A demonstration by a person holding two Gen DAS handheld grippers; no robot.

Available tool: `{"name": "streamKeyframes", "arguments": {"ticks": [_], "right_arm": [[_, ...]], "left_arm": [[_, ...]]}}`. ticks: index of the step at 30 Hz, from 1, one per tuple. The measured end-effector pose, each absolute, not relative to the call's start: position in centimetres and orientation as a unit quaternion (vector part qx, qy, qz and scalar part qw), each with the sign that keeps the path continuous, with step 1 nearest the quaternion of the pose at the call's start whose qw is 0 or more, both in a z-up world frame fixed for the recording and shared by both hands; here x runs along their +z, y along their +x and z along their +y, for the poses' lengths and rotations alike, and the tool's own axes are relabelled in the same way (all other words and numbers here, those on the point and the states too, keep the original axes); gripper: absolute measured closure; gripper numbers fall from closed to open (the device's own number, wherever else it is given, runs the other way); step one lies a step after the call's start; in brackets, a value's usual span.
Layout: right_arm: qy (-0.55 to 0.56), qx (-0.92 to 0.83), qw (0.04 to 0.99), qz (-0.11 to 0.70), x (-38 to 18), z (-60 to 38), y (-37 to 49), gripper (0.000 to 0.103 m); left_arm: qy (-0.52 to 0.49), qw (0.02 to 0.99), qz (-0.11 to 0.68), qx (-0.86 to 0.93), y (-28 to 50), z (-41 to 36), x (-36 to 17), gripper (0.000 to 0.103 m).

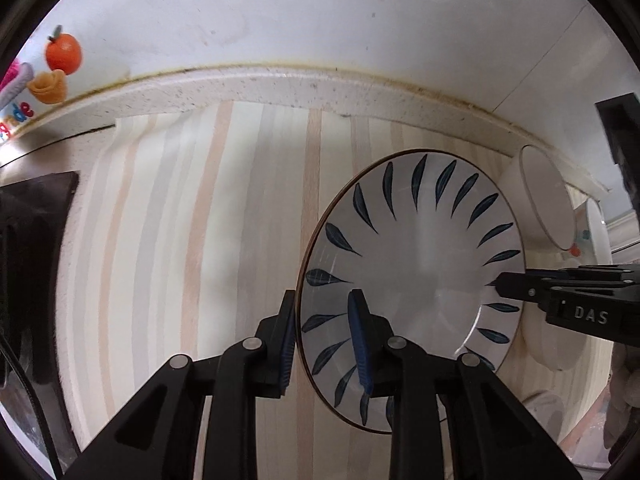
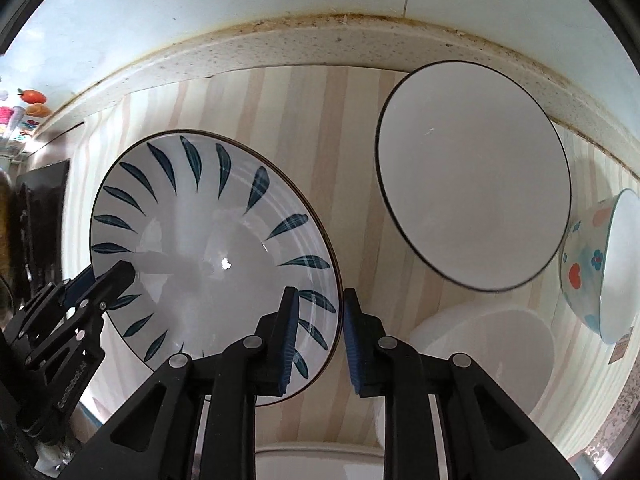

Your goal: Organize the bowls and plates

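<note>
Right wrist: leaf plate face-up, flat.

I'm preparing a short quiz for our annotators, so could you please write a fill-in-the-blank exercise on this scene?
1. Both grippers straddle the rim of the plate painted with blue ____.
2. The left gripper and right gripper hold ____ sides of it.
3. The white bowl has a ____ rim line.

Missing: leaves; opposite; dark

Left gripper: black angular linkage arms, silver pivot pins, blue ribbed pads. Right gripper: same build; "DAS" lettered white on its side.
</note>
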State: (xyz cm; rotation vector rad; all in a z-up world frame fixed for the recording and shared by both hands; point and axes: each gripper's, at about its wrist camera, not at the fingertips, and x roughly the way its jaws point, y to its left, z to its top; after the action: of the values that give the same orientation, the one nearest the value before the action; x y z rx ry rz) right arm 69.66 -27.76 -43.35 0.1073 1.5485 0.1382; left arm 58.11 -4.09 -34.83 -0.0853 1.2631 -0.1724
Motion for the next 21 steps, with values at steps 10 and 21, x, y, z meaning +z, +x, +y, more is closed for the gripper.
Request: {"name": "streamKeyframes", "arguments": {"ticks": [10,21], "right_arm": [[0.056,0.089,0.720,0.686,-39.1,-30.1,67.0,0.080],[0.061,0.102,0.711,0.693,-37.1,-35.2,56.7,0.080]], "left_arm": [[-0.060,0.813,0.574,-0.083,55.0,-4.0,-30.4,0.081],[-0.074,0.810,0.573,-0.105,47.7,-7.9,-29.1,0.081]]}}
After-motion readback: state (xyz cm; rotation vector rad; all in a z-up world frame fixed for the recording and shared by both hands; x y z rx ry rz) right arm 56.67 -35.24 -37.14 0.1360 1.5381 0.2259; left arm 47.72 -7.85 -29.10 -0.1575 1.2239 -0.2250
